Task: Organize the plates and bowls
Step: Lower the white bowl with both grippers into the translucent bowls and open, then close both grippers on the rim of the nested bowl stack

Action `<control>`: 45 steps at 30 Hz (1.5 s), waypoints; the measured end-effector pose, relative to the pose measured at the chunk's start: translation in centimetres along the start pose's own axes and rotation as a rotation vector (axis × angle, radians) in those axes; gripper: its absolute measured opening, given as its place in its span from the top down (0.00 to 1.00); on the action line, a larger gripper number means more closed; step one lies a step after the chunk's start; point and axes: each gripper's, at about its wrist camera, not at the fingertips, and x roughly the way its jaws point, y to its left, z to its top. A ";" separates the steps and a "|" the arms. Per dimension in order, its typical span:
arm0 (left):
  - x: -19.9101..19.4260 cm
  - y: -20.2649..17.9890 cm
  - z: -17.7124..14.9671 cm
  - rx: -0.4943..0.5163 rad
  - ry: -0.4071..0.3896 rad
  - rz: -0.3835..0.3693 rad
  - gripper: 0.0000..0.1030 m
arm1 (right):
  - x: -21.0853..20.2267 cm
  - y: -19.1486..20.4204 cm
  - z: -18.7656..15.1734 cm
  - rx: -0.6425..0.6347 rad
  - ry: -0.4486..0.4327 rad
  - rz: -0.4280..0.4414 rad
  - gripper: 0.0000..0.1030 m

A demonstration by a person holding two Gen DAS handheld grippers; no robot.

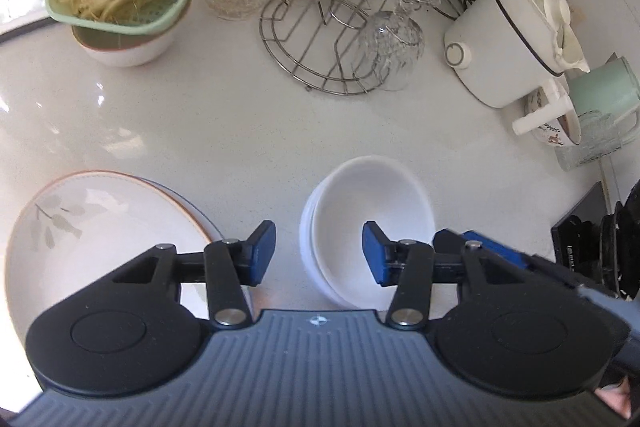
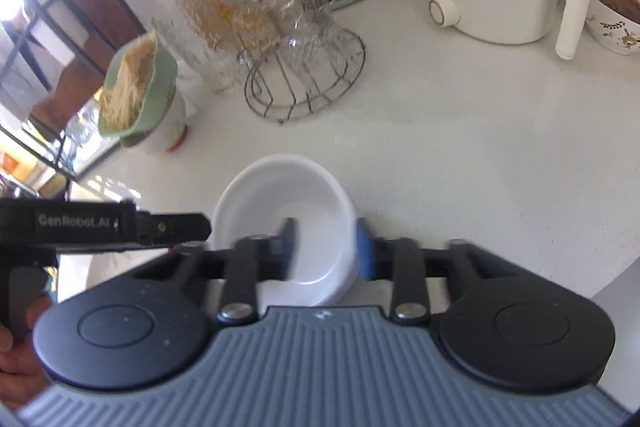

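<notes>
White countertop [image 1: 248,131] holds nested white bowls [image 1: 372,219] beside stacked plates [image 1: 100,227]. Left claw [image 1: 319,253] is spread across the bowls' near rim, and right claw [image 2: 327,247] straddles the rim without pinching. Glazed bowls look stiff, slippery, breakable; pinch the rim wall.

The worktop [image 1: 240,131] looked like pale speckled stone, polished and reflective. The stacked white bowls [image 1: 372,227] were smooth and glossy, as was the leaf-printed ceramic plate [image 1: 92,227]. The round rack [image 1: 316,39] was bare shiny metal wire. The colander [image 1: 120,15] looked like matt green plastic.
</notes>
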 end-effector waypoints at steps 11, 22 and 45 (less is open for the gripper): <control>0.1 -0.2 0.0 -0.010 -0.009 0.024 0.47 | 3.8 -2.7 0.1 0.073 0.079 0.006 0.54; 1.3 -0.7 0.2 -0.008 0.017 0.028 0.41 | 6.9 -3.6 -0.7 0.120 0.160 0.057 0.69; 7.0 -3.9 0.0 0.066 0.147 -0.059 0.42 | 4.8 -6.8 -1.2 0.206 0.142 0.011 0.87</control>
